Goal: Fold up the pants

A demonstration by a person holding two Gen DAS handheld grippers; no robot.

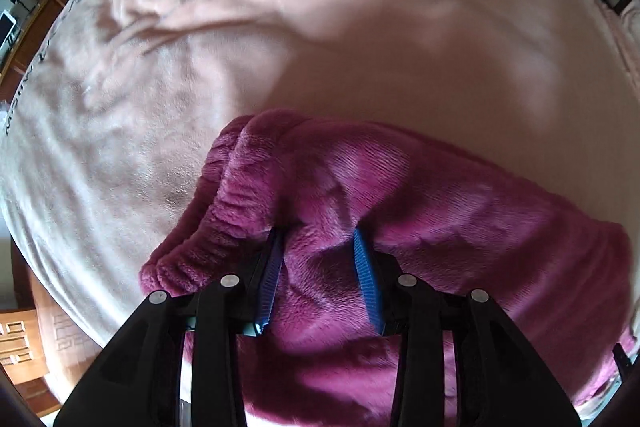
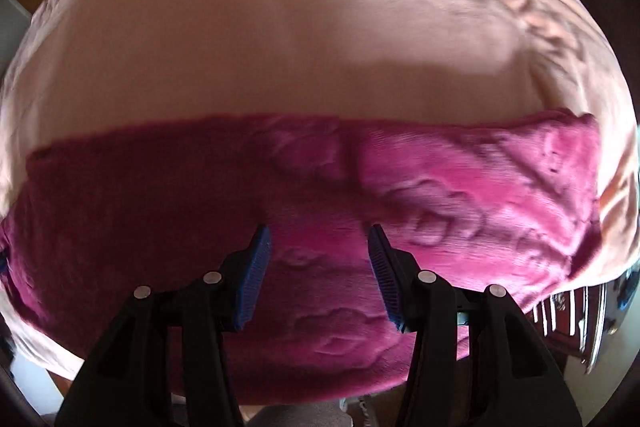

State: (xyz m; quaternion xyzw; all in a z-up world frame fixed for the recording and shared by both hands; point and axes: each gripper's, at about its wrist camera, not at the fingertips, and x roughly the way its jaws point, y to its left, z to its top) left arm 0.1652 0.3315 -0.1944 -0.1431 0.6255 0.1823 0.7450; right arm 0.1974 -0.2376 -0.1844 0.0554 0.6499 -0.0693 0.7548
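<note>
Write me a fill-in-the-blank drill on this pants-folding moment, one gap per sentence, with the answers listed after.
1. The fuzzy pants are ____ in colour.
2. They lie on a pale ____ blanket.
3. Fabric bunches between the blue pads of the ____ gripper.
4. The right gripper has its jaws ____, with the pants lying flat beyond them.

Missing words: magenta; pink; left; open
</note>
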